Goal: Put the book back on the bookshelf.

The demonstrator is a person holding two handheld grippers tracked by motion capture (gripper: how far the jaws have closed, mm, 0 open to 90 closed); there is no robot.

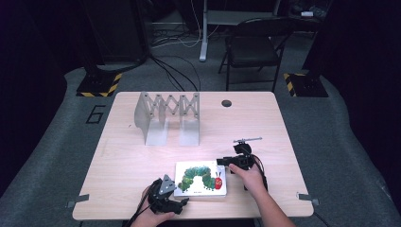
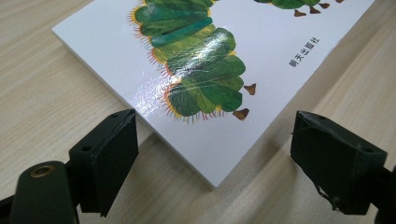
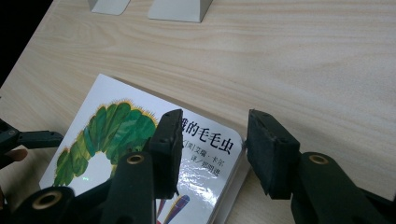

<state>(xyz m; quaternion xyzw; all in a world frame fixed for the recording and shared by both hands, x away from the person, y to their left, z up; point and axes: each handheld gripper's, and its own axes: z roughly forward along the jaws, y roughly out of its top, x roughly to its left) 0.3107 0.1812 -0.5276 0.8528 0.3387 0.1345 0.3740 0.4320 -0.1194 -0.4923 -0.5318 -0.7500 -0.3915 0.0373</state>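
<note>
A white picture book (image 1: 201,178) with a green caterpillar on its cover lies flat near the table's front edge. My left gripper (image 1: 182,202) is at the book's near left corner. In the left gripper view the left gripper (image 2: 214,123) is open wide, its jaws on either side of that corner of the book (image 2: 196,60) without touching it. My right gripper (image 1: 222,161) is at the book's far right corner. In the right gripper view the right gripper (image 3: 213,116) is open, one jaw over the cover of the book (image 3: 116,130), the other just past its edge.
A grey metal expanding book rack (image 1: 168,116) stands at the back left of the wooden table (image 1: 265,123); its feet (image 3: 180,9) show at the top of the right gripper view. A cable hole (image 1: 226,103) sits near the far edge. A folding chair (image 1: 255,45) stands behind the table.
</note>
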